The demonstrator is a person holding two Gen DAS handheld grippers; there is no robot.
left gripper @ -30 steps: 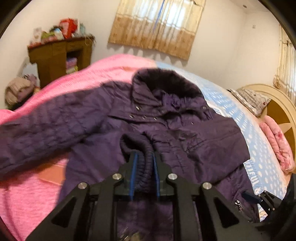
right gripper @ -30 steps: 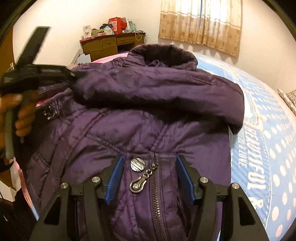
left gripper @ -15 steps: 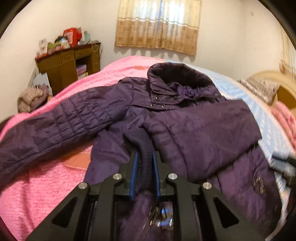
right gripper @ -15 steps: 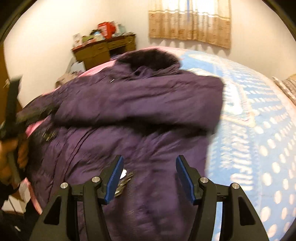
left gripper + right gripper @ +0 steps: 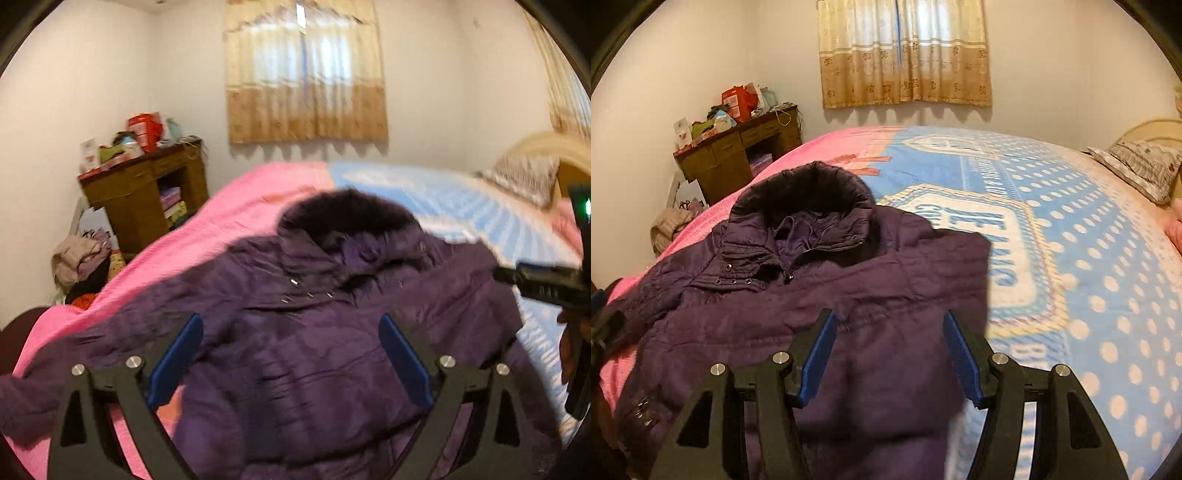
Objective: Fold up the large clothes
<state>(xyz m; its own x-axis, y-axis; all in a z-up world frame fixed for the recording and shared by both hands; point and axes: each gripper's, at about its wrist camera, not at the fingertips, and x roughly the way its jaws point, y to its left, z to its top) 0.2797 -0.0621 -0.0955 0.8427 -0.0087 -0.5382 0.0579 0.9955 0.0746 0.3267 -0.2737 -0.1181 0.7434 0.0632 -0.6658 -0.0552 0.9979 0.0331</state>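
**Purple jacket flat on bed, both tongs wide open**

While both tongs hover empty, the big bed (image 5: 1089,258) fills most of each view, with a pink textured blanket (image 5: 229,225) on its left part and a blue white-dotted printed cover (image 5: 1108,295) on the right. The dark purple quilted jacket with a fur-lined collar (image 5: 820,295) lies on the bed, mostly over the pink blanket, collar pointing toward the curtained window (image 5: 905,55); one sleeve is folded across the chest, the other stretches out left. Brown wooden desk (image 5: 738,155), cluttered on top, stands by the far wall. Patterned pillow (image 5: 1141,166) at the headboard end. Left tongs (image 5: 291,354) spread wide, gripping nothing, over the jacket front. Right tongs (image 5: 888,350) likewise wide apart, nothing between them, above the folded sleeve.
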